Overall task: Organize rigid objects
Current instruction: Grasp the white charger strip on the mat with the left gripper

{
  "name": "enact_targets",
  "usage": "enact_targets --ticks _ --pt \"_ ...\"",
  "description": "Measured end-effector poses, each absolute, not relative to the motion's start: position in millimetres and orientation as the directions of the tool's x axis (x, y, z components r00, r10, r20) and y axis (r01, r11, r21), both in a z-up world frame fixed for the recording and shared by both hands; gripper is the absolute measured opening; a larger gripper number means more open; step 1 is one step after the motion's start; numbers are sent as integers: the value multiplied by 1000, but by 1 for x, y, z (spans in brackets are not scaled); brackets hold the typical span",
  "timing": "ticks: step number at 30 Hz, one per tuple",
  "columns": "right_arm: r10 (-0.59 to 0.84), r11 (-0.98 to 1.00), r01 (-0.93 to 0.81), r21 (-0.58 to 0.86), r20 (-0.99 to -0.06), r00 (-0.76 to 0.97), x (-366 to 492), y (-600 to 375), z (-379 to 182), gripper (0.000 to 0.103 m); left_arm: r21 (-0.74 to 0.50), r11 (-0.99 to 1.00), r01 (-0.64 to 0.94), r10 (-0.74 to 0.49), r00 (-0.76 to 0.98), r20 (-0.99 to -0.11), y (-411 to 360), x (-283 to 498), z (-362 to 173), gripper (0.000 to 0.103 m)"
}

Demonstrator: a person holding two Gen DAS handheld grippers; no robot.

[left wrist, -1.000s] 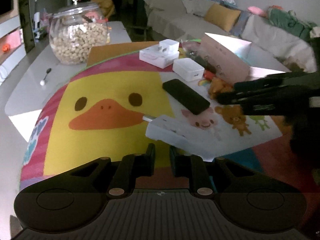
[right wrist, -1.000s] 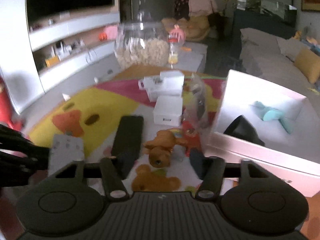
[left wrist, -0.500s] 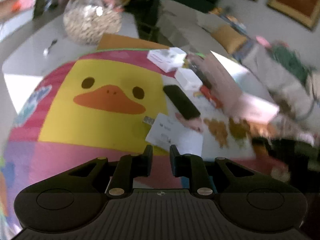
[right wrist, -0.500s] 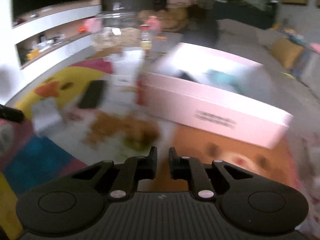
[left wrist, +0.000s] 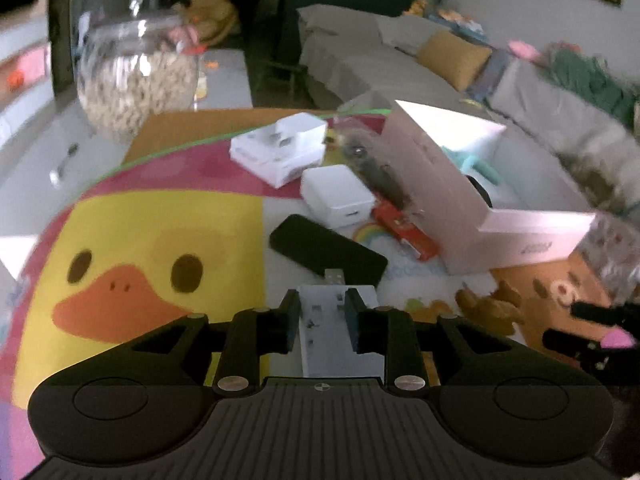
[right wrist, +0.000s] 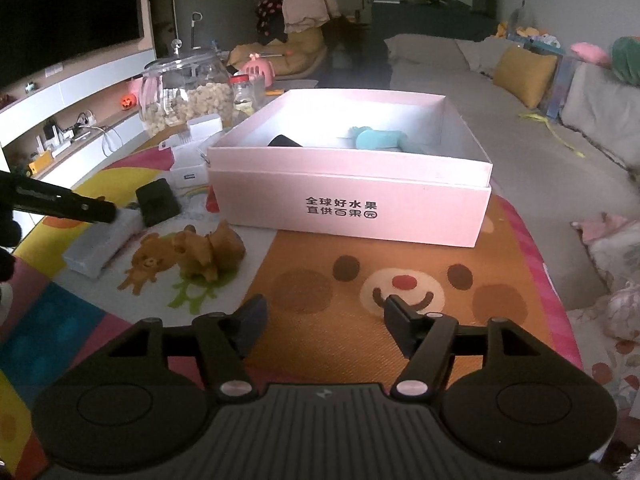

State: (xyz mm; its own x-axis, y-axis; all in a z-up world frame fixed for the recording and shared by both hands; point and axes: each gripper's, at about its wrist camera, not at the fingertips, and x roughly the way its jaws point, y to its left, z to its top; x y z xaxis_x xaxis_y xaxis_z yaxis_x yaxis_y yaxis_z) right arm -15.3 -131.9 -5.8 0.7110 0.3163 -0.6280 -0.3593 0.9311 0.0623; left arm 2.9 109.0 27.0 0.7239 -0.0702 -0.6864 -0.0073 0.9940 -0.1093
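Observation:
A flat white device with a USB plug (left wrist: 320,312) lies on the play mat. My left gripper (left wrist: 322,308) is over it with its jaws opening; the device shows between and under the fingers, and the pads do not press on it. A black slab (left wrist: 328,250) lies just beyond it. My right gripper (right wrist: 324,316) hovers over the orange bear print, jaws opening with nothing between them. Ahead of it stands the pink box (right wrist: 348,200), holding a teal item (right wrist: 378,138) and a black item (right wrist: 284,141). A brown plush toy (right wrist: 208,250) lies left of the right gripper.
White boxes (left wrist: 280,148), a white charger (left wrist: 338,194) and a red packet (left wrist: 408,232) sit beside the pink box's left wall. A glass jar of snacks (right wrist: 188,92) stands behind them. A sofa (right wrist: 520,92) runs along the right.
My left gripper came forward over the white device and its jaws widened. My right gripper swung right, away from the toys to the front of the pink box, shut, then spread open.

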Motion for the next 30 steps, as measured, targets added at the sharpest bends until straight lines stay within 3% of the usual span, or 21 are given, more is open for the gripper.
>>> enact_targets --ticks 3,8,10,13,17,20,23,30 --pt "319 931 -359 66 -627 711 -15 -131 -6 67 50 998 42 0 768 -640 81 -22 36 27" --pt "321 930 -363 65 -628 709 -14 -130 -6 69 125 975 182 -41 707 -706 51 -41 26 30" --pt "320 931 -360 67 -625 712 -15 -130 -6 69 173 966 192 -20 723 -690 42 -43 23 31" --pt "318 933 -353 72 -621 716 -15 -131 -6 69 148 968 204 -43 713 -700 35 -39 23 48" --pt "319 933 -353 73 -622 715 -14 -132 -6 69 76 965 251 -126 699 -704 31 -35 23 50" --pt "320 933 -353 75 -622 714 -14 -131 -7 70 81 973 214 -101 720 -686 30 -34 22 46" --pt "321 932 -354 75 -623 713 -14 -131 -7 71 224 967 122 42 790 -612 32 -39 24 46" --pt "321 932 -356 74 -626 711 -13 -130 -8 71 228 973 39 122 752 -648 54 -25 17 47"
